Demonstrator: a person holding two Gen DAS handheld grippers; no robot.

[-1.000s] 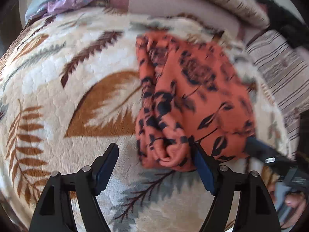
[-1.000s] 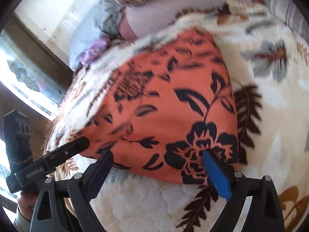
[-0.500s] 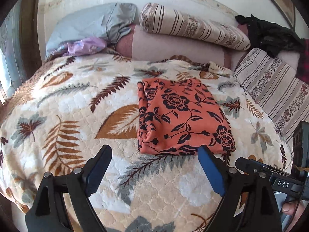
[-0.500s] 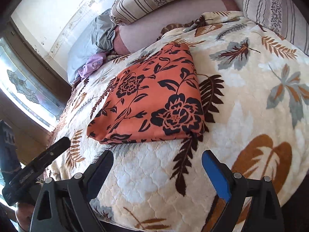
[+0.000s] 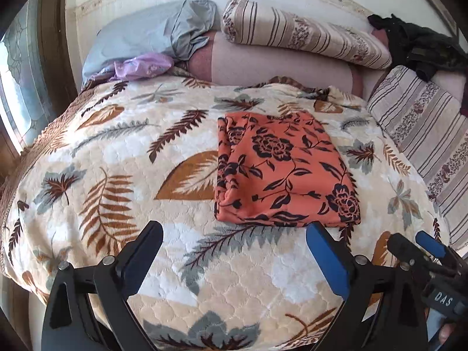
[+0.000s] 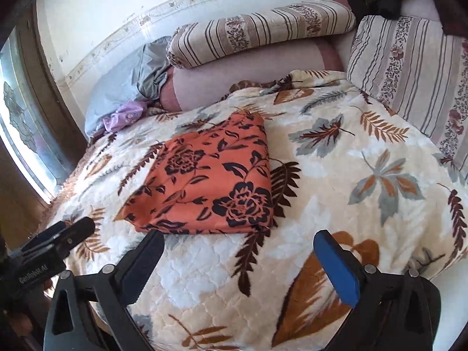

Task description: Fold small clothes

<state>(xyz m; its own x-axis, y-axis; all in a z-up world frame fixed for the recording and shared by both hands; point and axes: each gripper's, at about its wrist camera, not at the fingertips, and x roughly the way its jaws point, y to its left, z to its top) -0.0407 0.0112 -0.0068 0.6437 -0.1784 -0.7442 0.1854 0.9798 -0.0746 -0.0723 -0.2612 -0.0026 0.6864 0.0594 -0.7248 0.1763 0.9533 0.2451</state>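
An orange garment with black flowers point(image 5: 280, 172) lies folded into a flat rectangle on the leaf-patterned blanket point(image 5: 117, 175). It also shows in the right wrist view point(image 6: 210, 184). My left gripper point(image 5: 234, 245) is open and empty, held back from the garment's near edge above the blanket. My right gripper point(image 6: 239, 251) is open and empty too, a little short of the garment's near right corner. Each gripper shows at the edge of the other's view: the right one point(image 5: 421, 248) and the left one point(image 6: 61, 234).
Striped bolster cushions point(image 5: 304, 35) and a grey pillow point(image 5: 152, 35) lie along the wall. A lilac cloth point(image 5: 140, 65) sits by the pillow. Dark clothes point(image 5: 418, 46) are heaped at the back right. A window point(image 6: 20, 134) is at the left.
Both grippers have pulled back and up from the garment, which they were close against a second ago. The folded garment stays flat on the blanket.
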